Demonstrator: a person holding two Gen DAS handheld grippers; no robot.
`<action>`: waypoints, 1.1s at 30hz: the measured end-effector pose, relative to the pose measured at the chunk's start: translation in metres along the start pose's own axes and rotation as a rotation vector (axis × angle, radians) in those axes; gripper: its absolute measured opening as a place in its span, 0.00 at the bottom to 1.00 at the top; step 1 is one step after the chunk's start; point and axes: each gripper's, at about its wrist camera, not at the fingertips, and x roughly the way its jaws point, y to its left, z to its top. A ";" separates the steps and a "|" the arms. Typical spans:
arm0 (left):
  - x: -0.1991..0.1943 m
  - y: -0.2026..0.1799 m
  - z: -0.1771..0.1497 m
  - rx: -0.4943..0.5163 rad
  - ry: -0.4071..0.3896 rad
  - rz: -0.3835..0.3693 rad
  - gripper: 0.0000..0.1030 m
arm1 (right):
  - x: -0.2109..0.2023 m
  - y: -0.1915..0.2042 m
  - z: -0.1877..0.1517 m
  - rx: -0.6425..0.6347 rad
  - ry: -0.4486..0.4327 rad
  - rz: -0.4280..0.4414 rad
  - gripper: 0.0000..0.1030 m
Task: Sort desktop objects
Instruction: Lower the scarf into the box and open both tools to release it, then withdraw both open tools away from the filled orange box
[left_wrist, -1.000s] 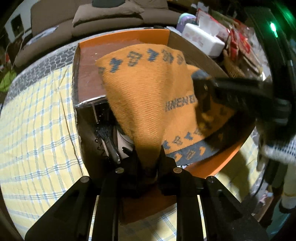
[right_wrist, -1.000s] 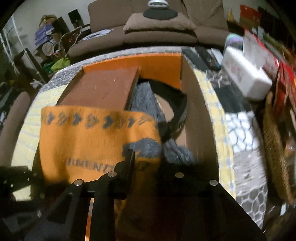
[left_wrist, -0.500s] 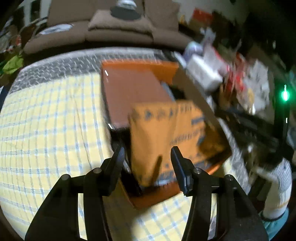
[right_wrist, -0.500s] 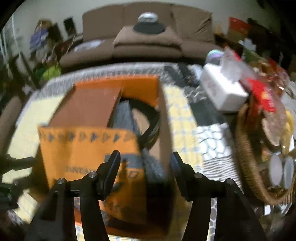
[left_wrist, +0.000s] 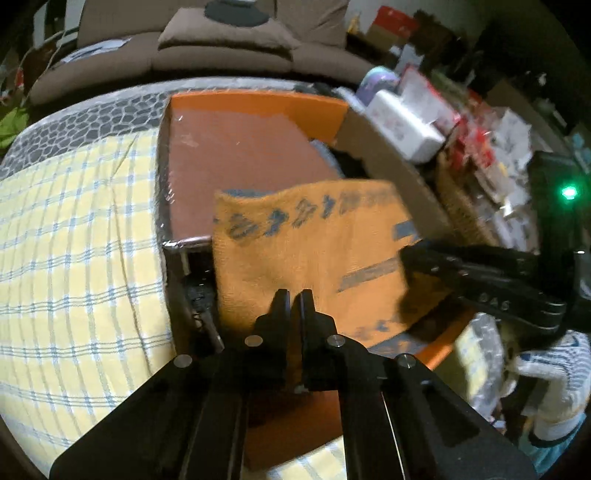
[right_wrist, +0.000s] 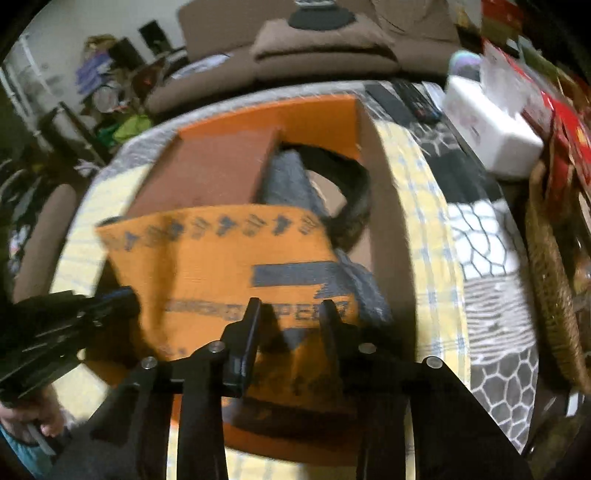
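Orange towel (left_wrist: 314, 251): draped over near end of orange box (left_wrist: 258, 107), long axis left-right. Left tool (left_wrist: 293, 295) jaws together, seemingly pinching its near edge; right tool (right_wrist: 290, 306) apart, straddling it.

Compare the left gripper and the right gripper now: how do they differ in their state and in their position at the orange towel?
The left gripper has its jaws nearly closed, pinching the near edge of the orange towel; the right gripper has its jaws apart, clamping nothing. The left gripper is at the towel's left part; the right gripper is at its right part, over the printed lettering. Both are black and are over the orange box.
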 end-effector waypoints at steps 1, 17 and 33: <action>0.000 0.001 0.001 -0.004 -0.009 -0.004 0.05 | 0.004 -0.001 -0.001 -0.004 0.007 -0.017 0.29; -0.037 -0.007 -0.009 0.040 -0.072 0.056 0.20 | -0.025 0.014 0.002 -0.038 -0.077 -0.085 0.41; -0.081 0.017 -0.083 -0.079 -0.123 0.142 0.75 | -0.055 0.043 -0.051 -0.029 -0.184 -0.103 0.81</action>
